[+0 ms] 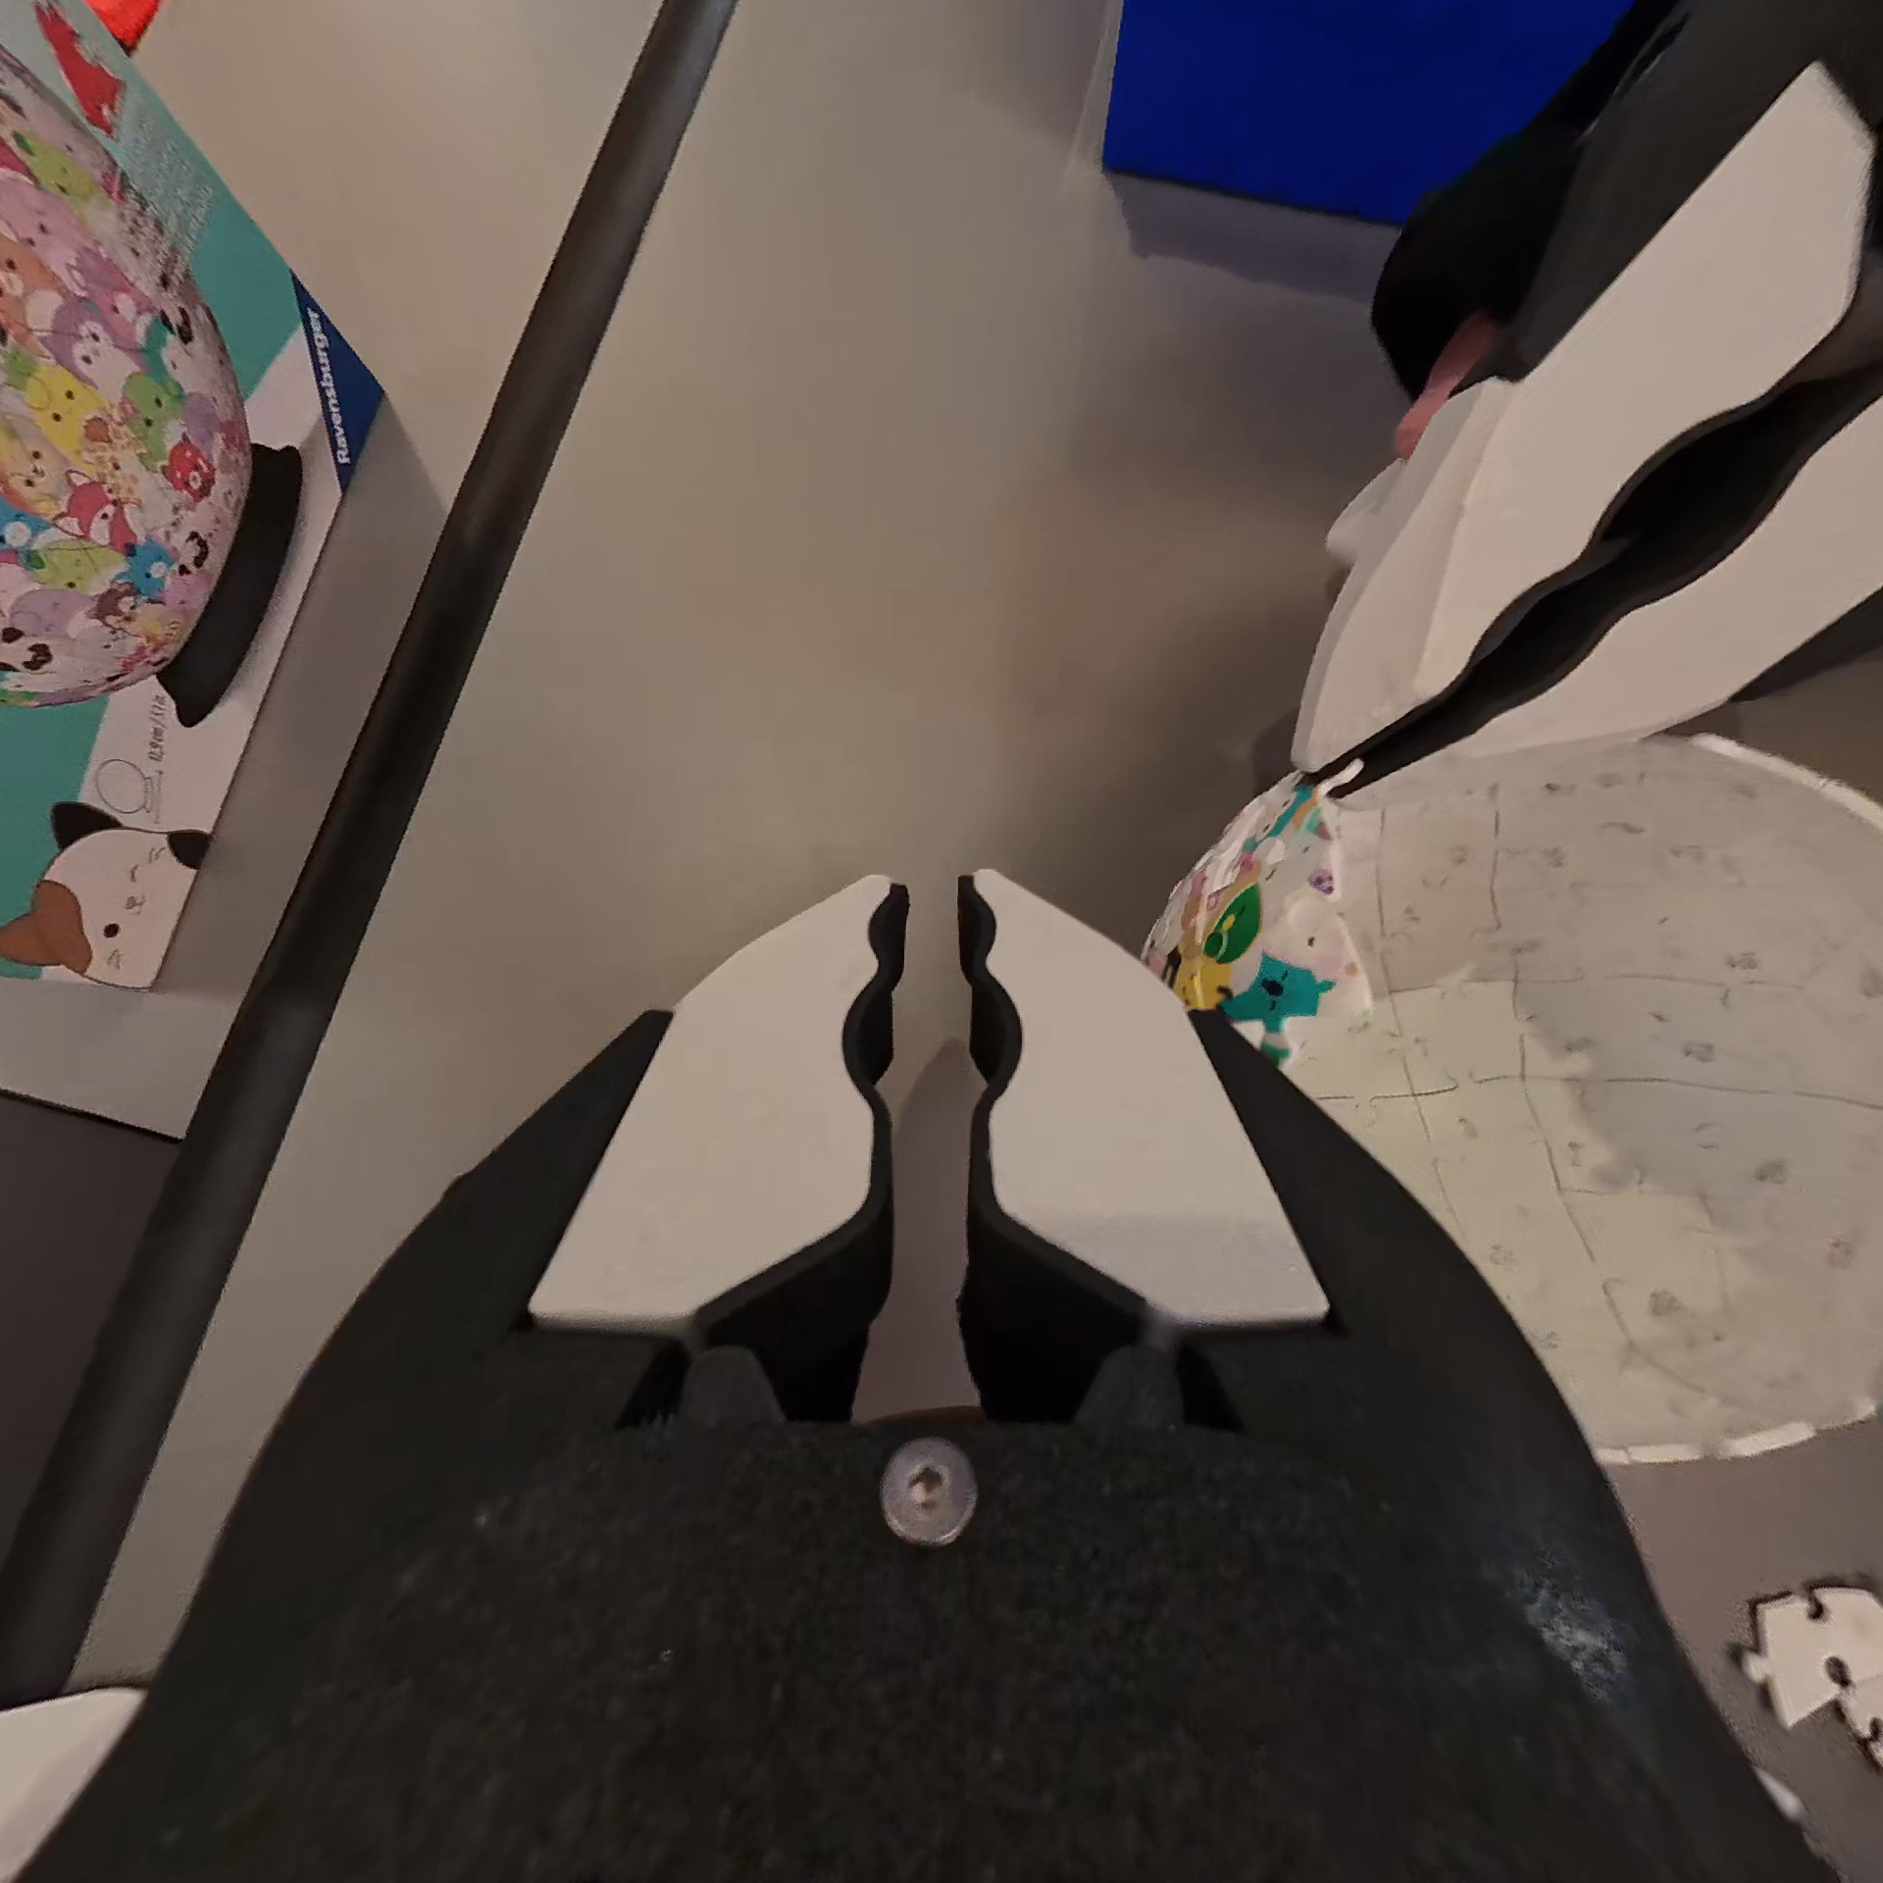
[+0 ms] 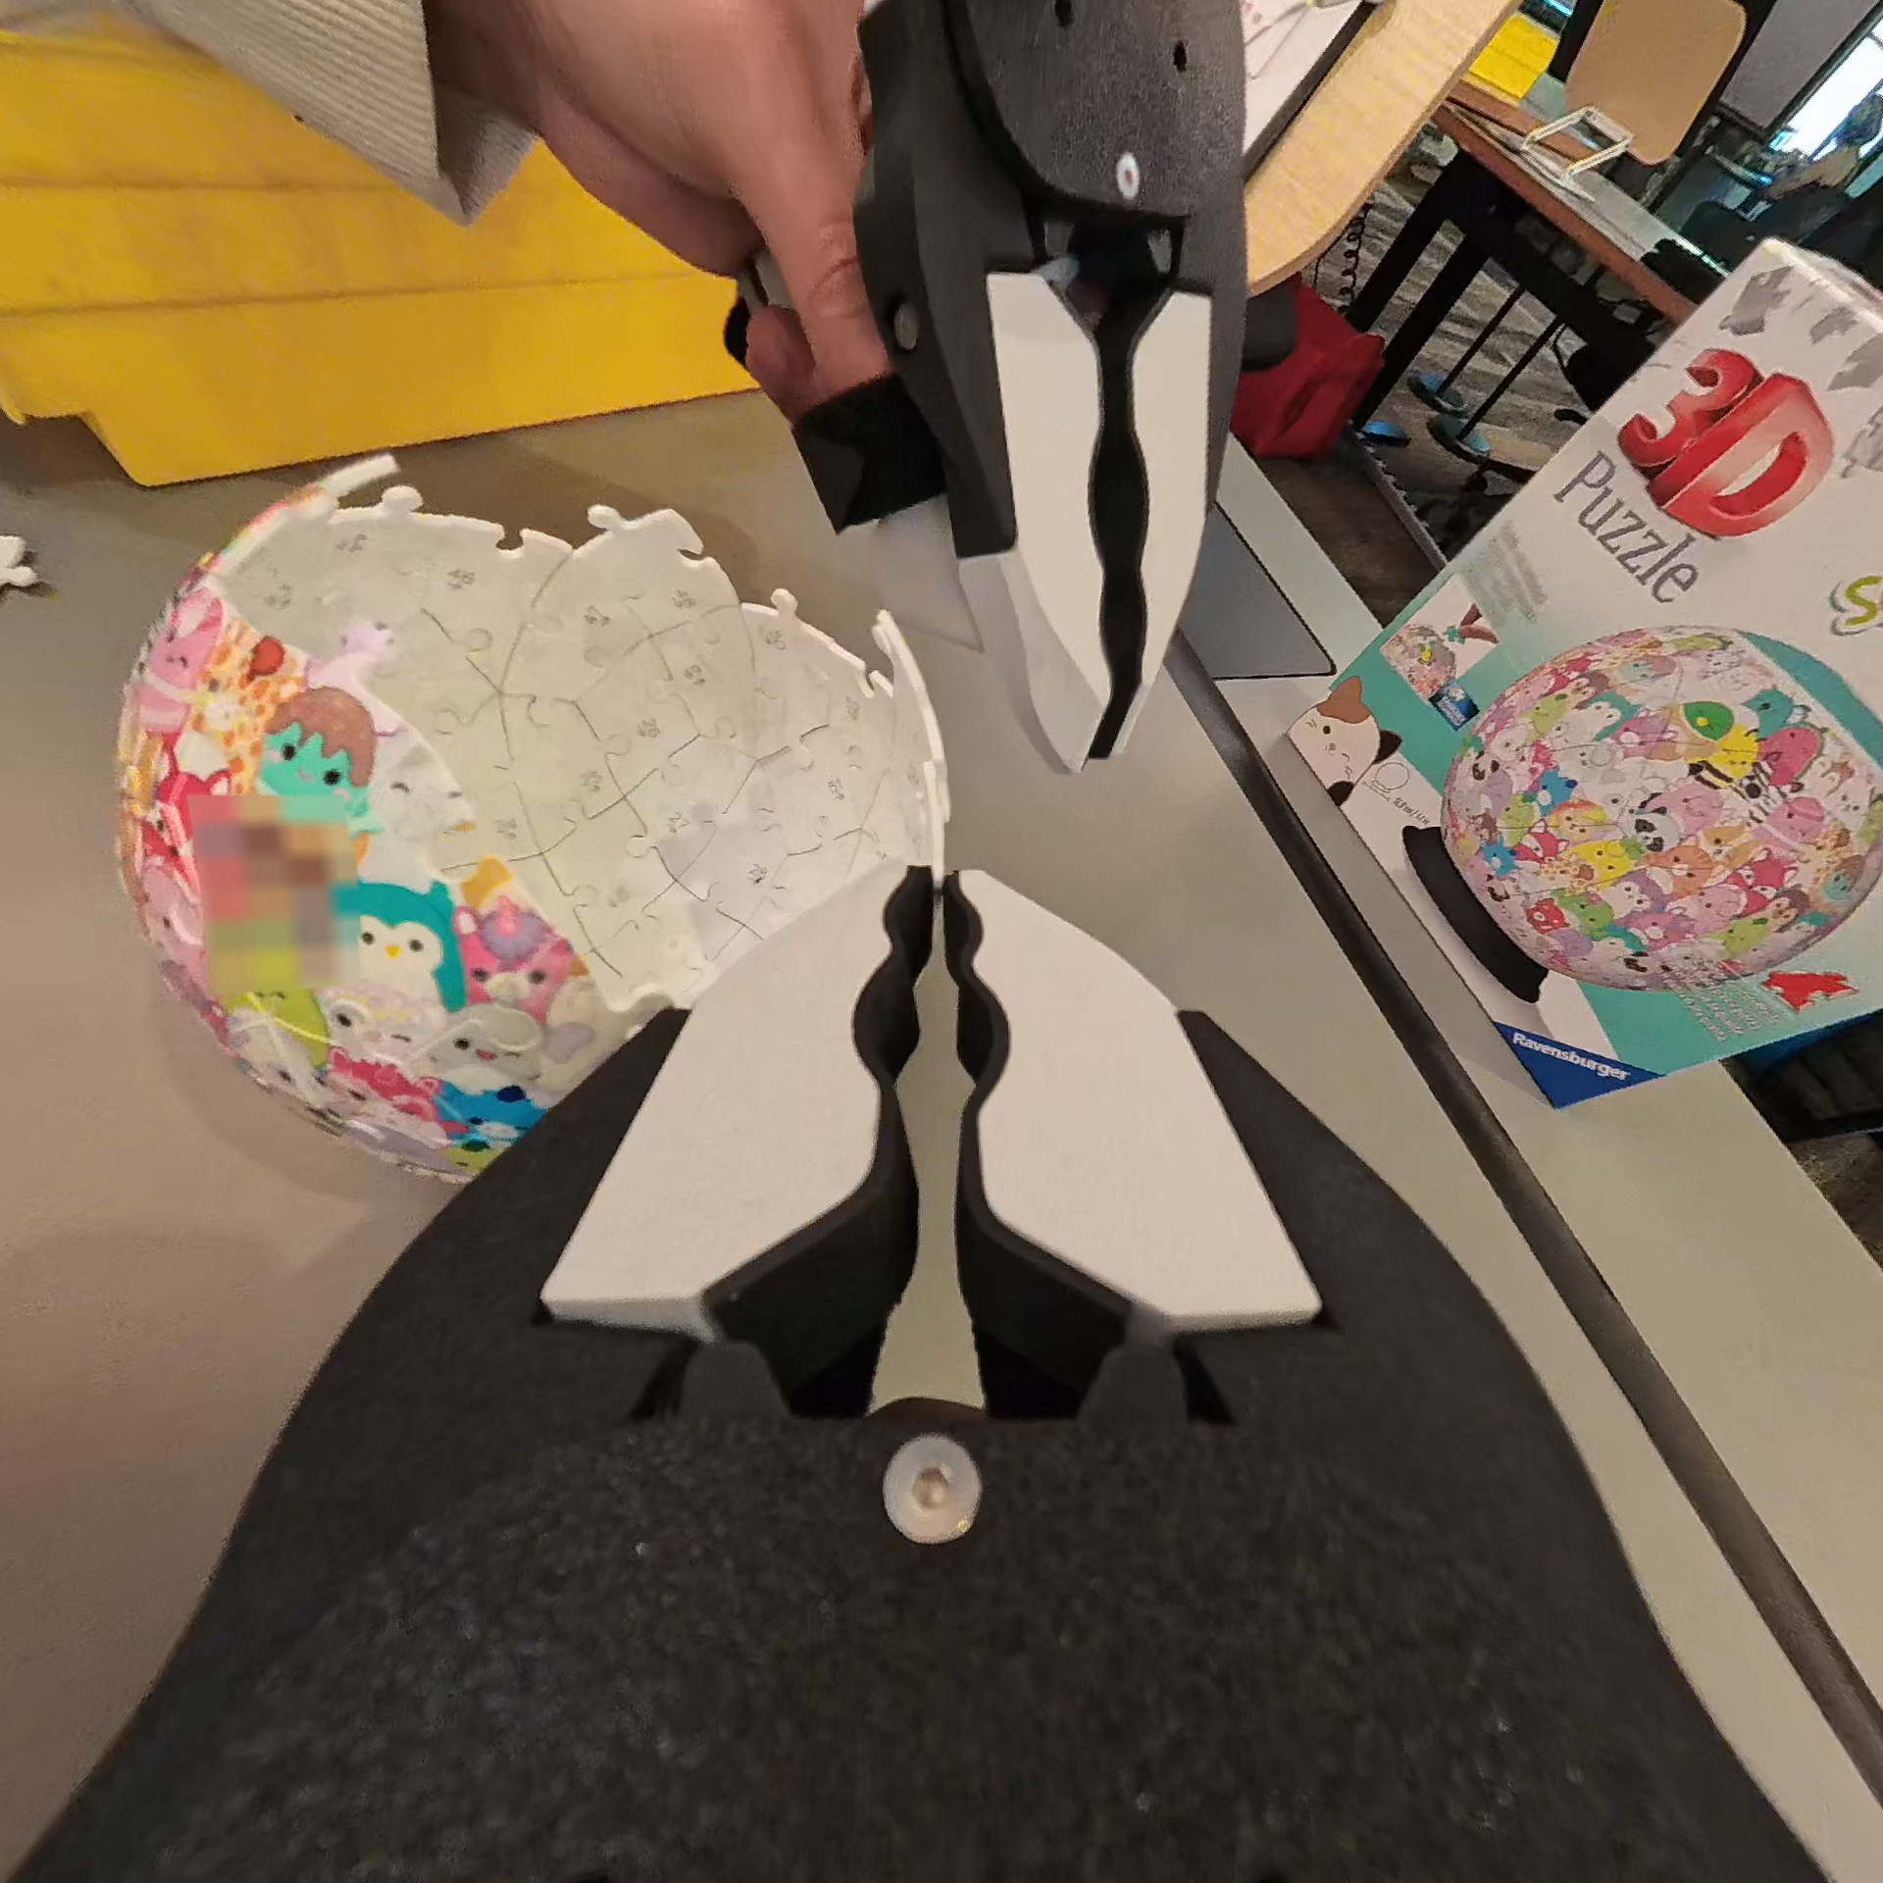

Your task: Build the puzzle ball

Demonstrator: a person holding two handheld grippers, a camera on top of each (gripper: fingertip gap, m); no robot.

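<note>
The half-built puzzle ball (image 2: 611, 734) lies on its side on the beige table, its white numbered inside facing me and its colourful cartoon outside to the left. It also shows in the left wrist view (image 1: 1579, 1070). My right gripper (image 2: 937, 884) is shut on the ball's jagged rim at its right edge; the left wrist view shows it (image 1: 1330, 779) pinching that rim from above. My left gripper (image 1: 932, 897) is nearly shut with a narrow gap, empty, and hovers over bare table left of the ball. It hangs tips down just right of the rim in the right wrist view (image 2: 1095, 754).
The puzzle box (image 2: 1630, 815) stands on the neighbouring table beyond a dark seam (image 2: 1427, 999); it also shows in the left wrist view (image 1: 132, 489). Loose white pieces (image 1: 1824, 1671) lie near the ball. A yellow bin (image 2: 306, 336) and a blue block (image 1: 1274, 92) stand behind. There is about 7 centimeters between the tips of the two grippers. The dark seam (image 2: 1427, 999) lies some 20 centimeters from my left tips, 25 centimeters from my right tips.
</note>
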